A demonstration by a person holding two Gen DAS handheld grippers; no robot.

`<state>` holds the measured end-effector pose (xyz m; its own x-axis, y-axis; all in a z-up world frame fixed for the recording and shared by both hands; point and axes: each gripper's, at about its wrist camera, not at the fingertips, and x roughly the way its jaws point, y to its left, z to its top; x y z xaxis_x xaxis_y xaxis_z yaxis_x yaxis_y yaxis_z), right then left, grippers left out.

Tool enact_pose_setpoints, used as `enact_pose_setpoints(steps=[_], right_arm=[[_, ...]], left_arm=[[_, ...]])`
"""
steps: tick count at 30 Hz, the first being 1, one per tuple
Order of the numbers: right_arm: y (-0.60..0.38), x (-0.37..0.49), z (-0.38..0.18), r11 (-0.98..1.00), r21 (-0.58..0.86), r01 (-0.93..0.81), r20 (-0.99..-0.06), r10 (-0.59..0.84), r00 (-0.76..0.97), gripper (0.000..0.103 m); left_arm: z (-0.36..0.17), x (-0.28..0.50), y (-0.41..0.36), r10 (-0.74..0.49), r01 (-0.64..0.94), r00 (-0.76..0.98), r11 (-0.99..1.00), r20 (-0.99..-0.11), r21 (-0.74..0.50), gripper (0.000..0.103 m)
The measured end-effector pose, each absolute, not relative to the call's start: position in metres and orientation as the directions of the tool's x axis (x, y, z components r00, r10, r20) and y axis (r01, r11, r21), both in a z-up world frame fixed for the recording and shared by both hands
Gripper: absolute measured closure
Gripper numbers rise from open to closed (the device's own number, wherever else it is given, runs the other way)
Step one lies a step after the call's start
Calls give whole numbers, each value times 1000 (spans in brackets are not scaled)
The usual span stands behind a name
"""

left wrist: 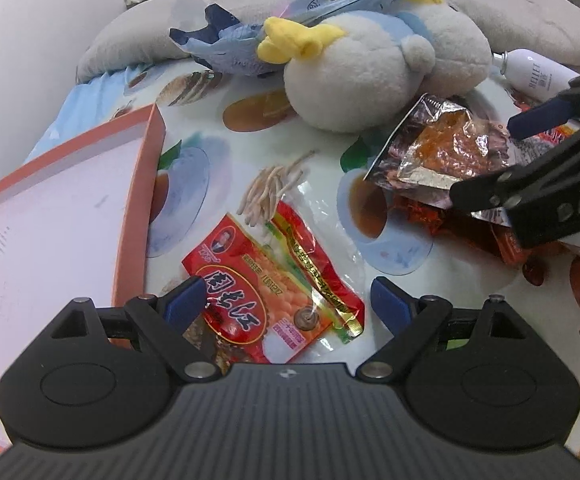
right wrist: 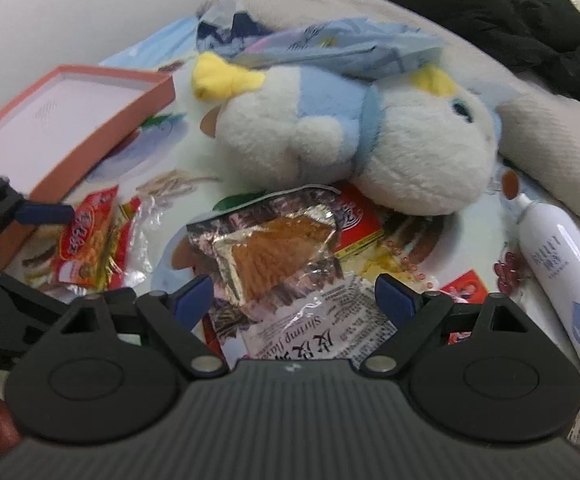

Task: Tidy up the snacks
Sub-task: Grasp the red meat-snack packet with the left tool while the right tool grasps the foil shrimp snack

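Bottle [right wrist: 557, 272] fuller in right view, possibly lotion

Two close, downward views, shared plush toy [left wrist: 373, 76]

2 black hand-held gripper [left wrist: 288, 298] bodies, ribbed housings, blue finger pads [left wrist: 184, 300], silver pivot screws.

A white and pale-blue plush bird [right wrist: 353, 140] with yellow tufts is lying on its side on a bed. A food-patterned sheet [left wrist: 321, 168] is covering the bed. A crumpled blue plastic bag [left wrist: 329, 4] is resting against the plush. A white bottle [right wrist: 557, 268] is lying just beside it. Dark clothing [right wrist: 509, 20] is piling up behind, on a grey blanket [left wrist: 138, 36].
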<state>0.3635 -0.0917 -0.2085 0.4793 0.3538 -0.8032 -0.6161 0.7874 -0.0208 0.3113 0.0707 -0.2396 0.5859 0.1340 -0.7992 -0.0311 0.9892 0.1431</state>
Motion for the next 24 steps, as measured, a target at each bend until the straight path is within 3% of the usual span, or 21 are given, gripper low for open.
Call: enact_pose_setpoints(steps=[6,11,14,20,22,23,24], right_arm=[[-81,360,-215,768,-34,-639,-802,361,476,12],[-83,361,-211,785,0,-620,-796,375,475,35],[-85,362,-204,800,12,-600,-794,373,480,43],[-89,349,-184,811,25,-584,-774,386,502,47],[-91,342,-176,816,34,-577,-765,393,510,47],[-92,337,-173,819,39,-572,-762,394,514,47],[-93,332,-169,823,43,-567,-759,395,517,47]], left_arm=[[-241,313,80,92,-57,575,996,-813,72,12],[-238,313,80,91,-54,566,996,-819,73,20],[-236,311,78,89,-50,569,996,-817,74,26],[-229,306,71,36,-15,573,999,-819,34,56],[-227,303,70,7,-9,572,1000,-820,2,75],[-227,302,69,-3,-10,567,1000,-824,-11,77],[-227,301,69,-16,-9,561,1000,-828,-25,96]])
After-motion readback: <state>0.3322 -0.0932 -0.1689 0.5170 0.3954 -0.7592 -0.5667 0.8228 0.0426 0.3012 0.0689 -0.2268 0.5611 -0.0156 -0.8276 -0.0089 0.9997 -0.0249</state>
